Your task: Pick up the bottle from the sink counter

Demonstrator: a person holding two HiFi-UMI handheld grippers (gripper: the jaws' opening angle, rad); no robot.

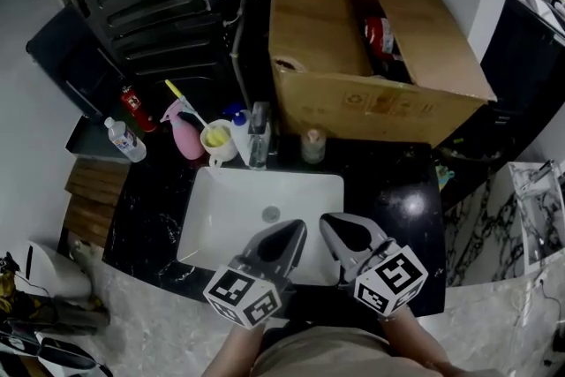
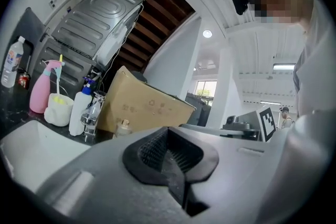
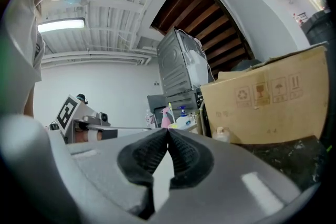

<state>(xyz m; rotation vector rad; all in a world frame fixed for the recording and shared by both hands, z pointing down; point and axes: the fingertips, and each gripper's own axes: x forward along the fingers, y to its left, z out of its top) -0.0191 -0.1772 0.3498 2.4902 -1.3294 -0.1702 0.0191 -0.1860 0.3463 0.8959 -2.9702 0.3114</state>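
Several bottles stand behind the white basin [image 1: 221, 225] on the black counter: a pink spray bottle [image 1: 184, 137], a white bottle with a blue cap [image 1: 238, 130], a clear bottle [image 1: 259, 137] and a small pale-capped bottle [image 1: 312, 146]. A clear water bottle [image 1: 124, 139] lies farther left. My left gripper [image 1: 300, 229] and right gripper [image 1: 328, 223] hover side by side over the basin's near edge, both shut and empty, well short of the bottles. The left gripper view shows the pink spray bottle [image 2: 39, 93] and the small bottle [image 2: 123, 127]. The small bottle [image 3: 221, 135] also appears in the right gripper view.
A large open cardboard box [image 1: 371, 57] sits on the counter behind the bottles at the right. A white cup [image 1: 216, 139] holding something yellow stands beside the pink spray bottle, and a red can [image 1: 137, 106] stands at the far left. The counter's front edge [image 1: 159, 274] is near me.
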